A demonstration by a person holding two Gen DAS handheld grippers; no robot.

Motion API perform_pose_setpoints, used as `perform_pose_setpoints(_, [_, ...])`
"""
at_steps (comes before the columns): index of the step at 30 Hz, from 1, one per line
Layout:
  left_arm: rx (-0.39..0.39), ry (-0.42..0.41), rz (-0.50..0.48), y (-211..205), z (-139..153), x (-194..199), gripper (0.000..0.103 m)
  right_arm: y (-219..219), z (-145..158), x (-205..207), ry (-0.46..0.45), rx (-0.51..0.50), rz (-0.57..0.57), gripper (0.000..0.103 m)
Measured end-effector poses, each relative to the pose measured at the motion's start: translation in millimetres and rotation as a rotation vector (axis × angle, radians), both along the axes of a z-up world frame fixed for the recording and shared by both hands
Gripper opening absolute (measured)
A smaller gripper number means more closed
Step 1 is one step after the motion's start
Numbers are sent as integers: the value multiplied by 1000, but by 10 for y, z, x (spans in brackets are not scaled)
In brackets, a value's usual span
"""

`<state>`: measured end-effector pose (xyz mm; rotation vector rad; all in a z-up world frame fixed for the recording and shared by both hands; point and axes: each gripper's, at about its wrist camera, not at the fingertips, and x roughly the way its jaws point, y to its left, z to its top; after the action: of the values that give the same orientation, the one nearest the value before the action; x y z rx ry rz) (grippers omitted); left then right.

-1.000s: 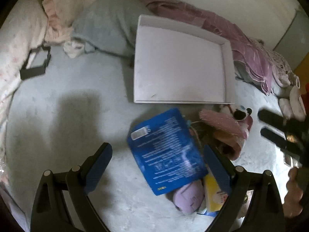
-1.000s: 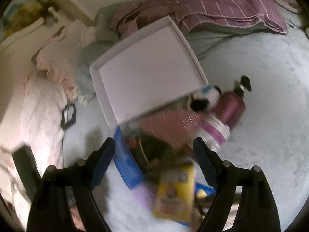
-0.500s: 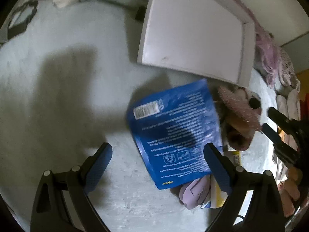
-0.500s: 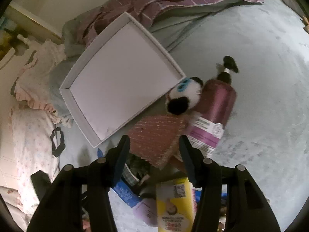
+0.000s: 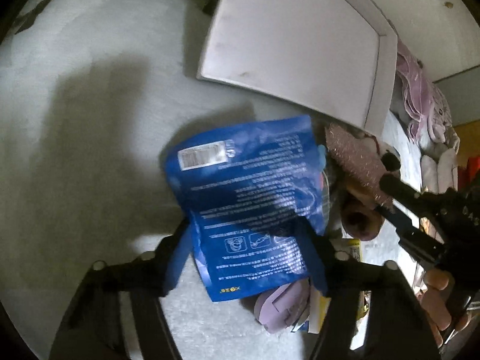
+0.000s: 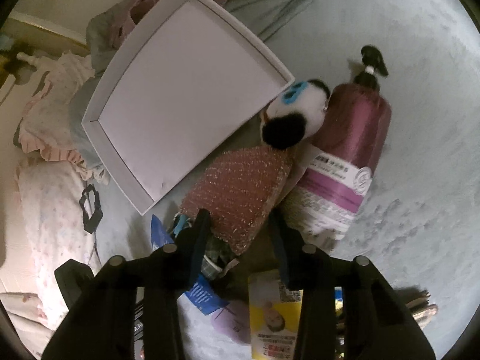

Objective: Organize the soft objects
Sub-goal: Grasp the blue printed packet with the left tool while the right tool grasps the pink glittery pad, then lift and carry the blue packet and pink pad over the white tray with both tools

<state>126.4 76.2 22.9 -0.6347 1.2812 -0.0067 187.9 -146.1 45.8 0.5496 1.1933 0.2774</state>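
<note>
Both my tools closing — left tool [image 5: 246,252] straddles blue pouch [image 5: 249,198], right tool [image 6: 240,237] straddles pink cloth [image 6: 240,192], neither clamped.

A pink glittery knitted cloth [image 6: 240,192] is lying flat at the centre of the right wrist view, its lower corner sitting between two dark fingers. A black-and-white plush panda [image 6: 295,114] with blue eye patches is resting just beyond it at 1 o'clock, touching the white tray's [image 6: 192,24] corner. A blue printed soft pouch [image 5: 249,207] is lying flat, filling the left view's centre.
</note>
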Motion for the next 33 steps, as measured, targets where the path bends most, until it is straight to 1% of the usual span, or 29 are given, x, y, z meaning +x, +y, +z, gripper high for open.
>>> perform_pose_setpoints(1, [9, 1, 8, 14, 29, -16, 50, 1, -15, 0, 12, -2, -3, 36])
perform_pose_setpoints(2, [20, 1, 14, 77, 68, -7, 45, 14, -15, -2, 14, -9, -5, 34])
perform_pose_setpoints(4, [42, -7, 20, 119, 140, -35, 22, 18, 5, -20, 9, -18, -7, 29])
perform_pose_setpoints(5, [45, -11, 20, 131, 168, -47, 17, 25, 27, -32, 3, -20, -4, 28])
perform_pose_setpoints(6, [46, -16, 20, 140, 192, -47, 8, 16, 50, -51, -5, -19, -1, 27])
perform_pose_setpoints(8, [39, -28, 18, 169, 222, -58, 5, 3, 127, -98, -34, -19, 7, 25])
perform_pose_setpoints(9, [38, -31, 16, 186, 233, -72, 3, -5, 170, -126, -51, -18, 9, 23])
perform_pose_setpoints(11, [43, -47, 14, 221, 285, -113, 2, -17, 232, -163, -74, -17, 14, 19])
perform_pose_setpoints(16, [71, -142, -3, 232, 541, -215, 1, -48, 388, -259, -129, -25, 24, 18])
perform_pose_setpoints(19, [114, -197, 5, 198, 670, -255, 1, -61, 449, -284, -162, -50, 30, 18])
perform_pose_setpoints(21, [149, -217, 13, 213, 732, -274, 1, -64, 427, -252, -153, -59, 47, 18])
perform_pose_setpoints(24, [168, -241, 17, 231, 764, -273, 1, -93, 312, -149, -104, -74, 53, 18])
perform_pose_setpoints(26, [183, -218, -6, 245, 717, -233, 1, -118, 290, -136, -97, -99, 50, 18])
perform_pose_setpoints(27, [174, -200, -10, 301, 680, -230, 1, -120, 283, -129, -93, -117, 56, 20])
perform_pose_setpoints(29, [118, -160, -3, 356, 557, -198, 7, -150, 283, -132, -91, -135, 44, 21])
perform_pose_setpoints(30, [81, -138, -3, 384, 494, -188, 18, -171, 298, -140, -101, -143, 30, 21])
perform_pose_setpoints(31, [48, -119, -9, 401, 432, -168, 38, -184, 330, -157, -122, -159, 19, 24])
perform_pose_setpoints(32, [33, -114, -15, 401, 398, -161, 50, -191, 351, -167, -135, -169, 15, 27])
perform_pose_setpoints(33, [28, -123, -16, 400, 379, -145, 69, -194, 378, -179, -151, -174, 13, 35])
